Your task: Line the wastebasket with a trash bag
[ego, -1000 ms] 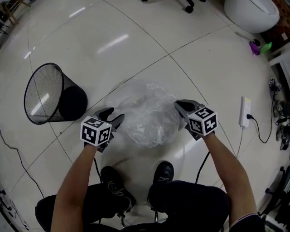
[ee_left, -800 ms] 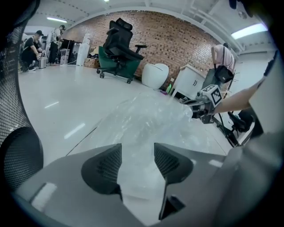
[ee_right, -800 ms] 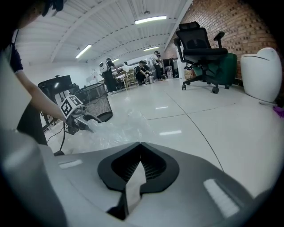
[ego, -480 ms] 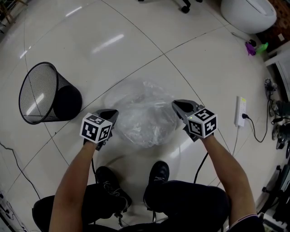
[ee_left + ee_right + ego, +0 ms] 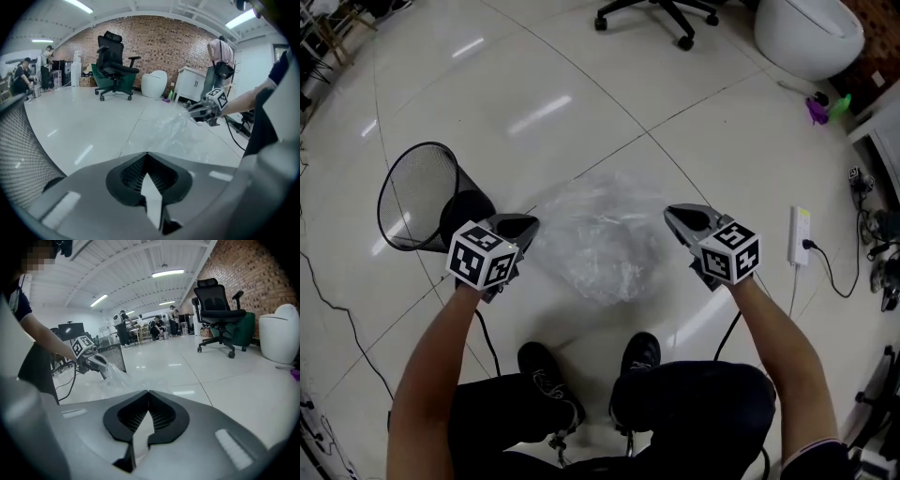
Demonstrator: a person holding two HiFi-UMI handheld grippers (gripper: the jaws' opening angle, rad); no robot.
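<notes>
1. The pale tiled floor point(image 5: 581, 84) is taking up most of the head view and is shining under the ceiling lights.
2. A black office chair point(image 5: 112, 61) is standing well away from the person, in front of a brick wall.
3. The clear trash bag point(image 5: 600, 239) is stretching between the two grippers as a crumpled, see-through sheet. It is hanging in front of the person's black shoes point(image 5: 546, 370).
4. The black mesh wastebasket point(image 5: 427, 197) is standing on the floor to the left of the bag, with its mouth open. In the head view it is sitting just beside the left gripper and apart from the bag.
5. The left gripper point(image 5: 530, 223) is pinching the bag's left edge. Its jaws are pressing together, with a strip of the thin plastic caught between them.
6. The right gripper point(image 5: 670, 214) is gripping the bag's right edge the same way, its jaws closing tightly on a fold of the film.
7. A white power strip point(image 5: 798, 236) is lying on the floor off to the right, with a black cord plugging into it.
</notes>
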